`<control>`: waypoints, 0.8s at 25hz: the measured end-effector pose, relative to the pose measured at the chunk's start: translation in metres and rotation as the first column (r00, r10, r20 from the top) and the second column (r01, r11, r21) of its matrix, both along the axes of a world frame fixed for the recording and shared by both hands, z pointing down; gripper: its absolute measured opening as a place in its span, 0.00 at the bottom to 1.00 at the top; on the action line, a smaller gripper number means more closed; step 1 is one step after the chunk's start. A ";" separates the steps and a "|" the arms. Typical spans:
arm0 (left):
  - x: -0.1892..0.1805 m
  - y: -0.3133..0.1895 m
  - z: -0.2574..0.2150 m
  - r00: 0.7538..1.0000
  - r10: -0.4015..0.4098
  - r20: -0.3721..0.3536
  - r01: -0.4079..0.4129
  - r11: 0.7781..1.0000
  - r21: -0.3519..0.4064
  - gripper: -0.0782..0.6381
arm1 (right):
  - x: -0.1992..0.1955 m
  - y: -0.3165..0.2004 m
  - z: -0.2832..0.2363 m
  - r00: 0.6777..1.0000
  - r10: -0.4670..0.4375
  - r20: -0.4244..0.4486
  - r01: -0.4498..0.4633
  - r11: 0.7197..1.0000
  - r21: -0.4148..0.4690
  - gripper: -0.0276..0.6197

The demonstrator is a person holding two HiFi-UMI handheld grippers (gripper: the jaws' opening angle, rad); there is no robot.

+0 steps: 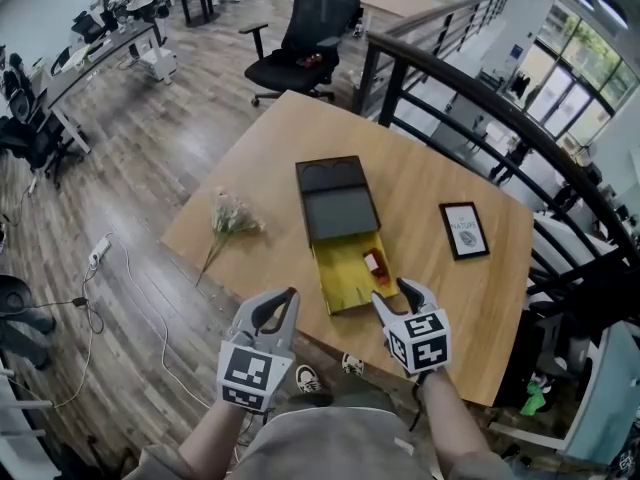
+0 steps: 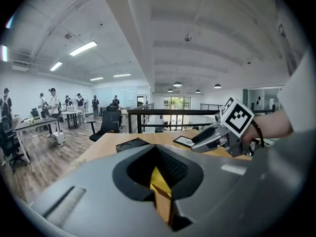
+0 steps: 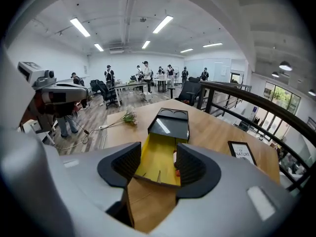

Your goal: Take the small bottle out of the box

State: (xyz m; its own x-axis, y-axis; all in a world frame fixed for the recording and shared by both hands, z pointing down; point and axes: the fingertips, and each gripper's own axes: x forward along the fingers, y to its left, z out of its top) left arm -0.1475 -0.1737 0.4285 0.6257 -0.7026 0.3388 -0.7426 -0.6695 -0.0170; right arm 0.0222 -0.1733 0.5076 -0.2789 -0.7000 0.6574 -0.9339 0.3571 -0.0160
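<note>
Worktop: box, yellow tray slid out toward the near edge, bottle lying inside by its right wall. Right tool: spread, empty, at the tray's near right corner. Left tool: pressed together (nothing held), near-left of the box.

Box on the middle of the surface, bottle in the box's near right part, flowers left of box, frame right of box, chair behind box beyond the surface, left tool and right tool just before box's near end.
</note>
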 end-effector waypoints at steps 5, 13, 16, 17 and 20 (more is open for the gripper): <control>0.011 -0.011 0.023 1.000 0.005 0.008 -0.005 0.998 -0.055 0.11 | 0.010 -0.024 0.034 1.000 -0.007 -0.025 0.005 0.998 -0.064 0.36; 0.022 -0.035 0.064 0.998 0.001 0.060 0.008 0.990 -0.141 0.11 | 0.019 -0.058 0.094 0.998 -0.028 -0.057 0.017 0.980 -0.196 0.36; 0.026 -0.043 0.082 0.996 0.002 0.086 0.013 0.986 -0.167 0.11 | 0.023 -0.068 0.119 0.997 -0.043 -0.060 0.027 0.970 -0.242 0.36; 0.028 -0.045 0.087 0.996 -0.005 0.086 0.020 0.984 -0.175 0.11 | 0.025 -0.070 0.127 0.997 -0.048 -0.060 0.031 0.966 -0.257 0.36; 0.031 -0.052 0.100 0.997 -0.034 0.070 0.047 0.978 -0.205 0.11 | 0.031 -0.078 0.149 0.997 -0.055 -0.061 0.035 0.956 -0.292 0.36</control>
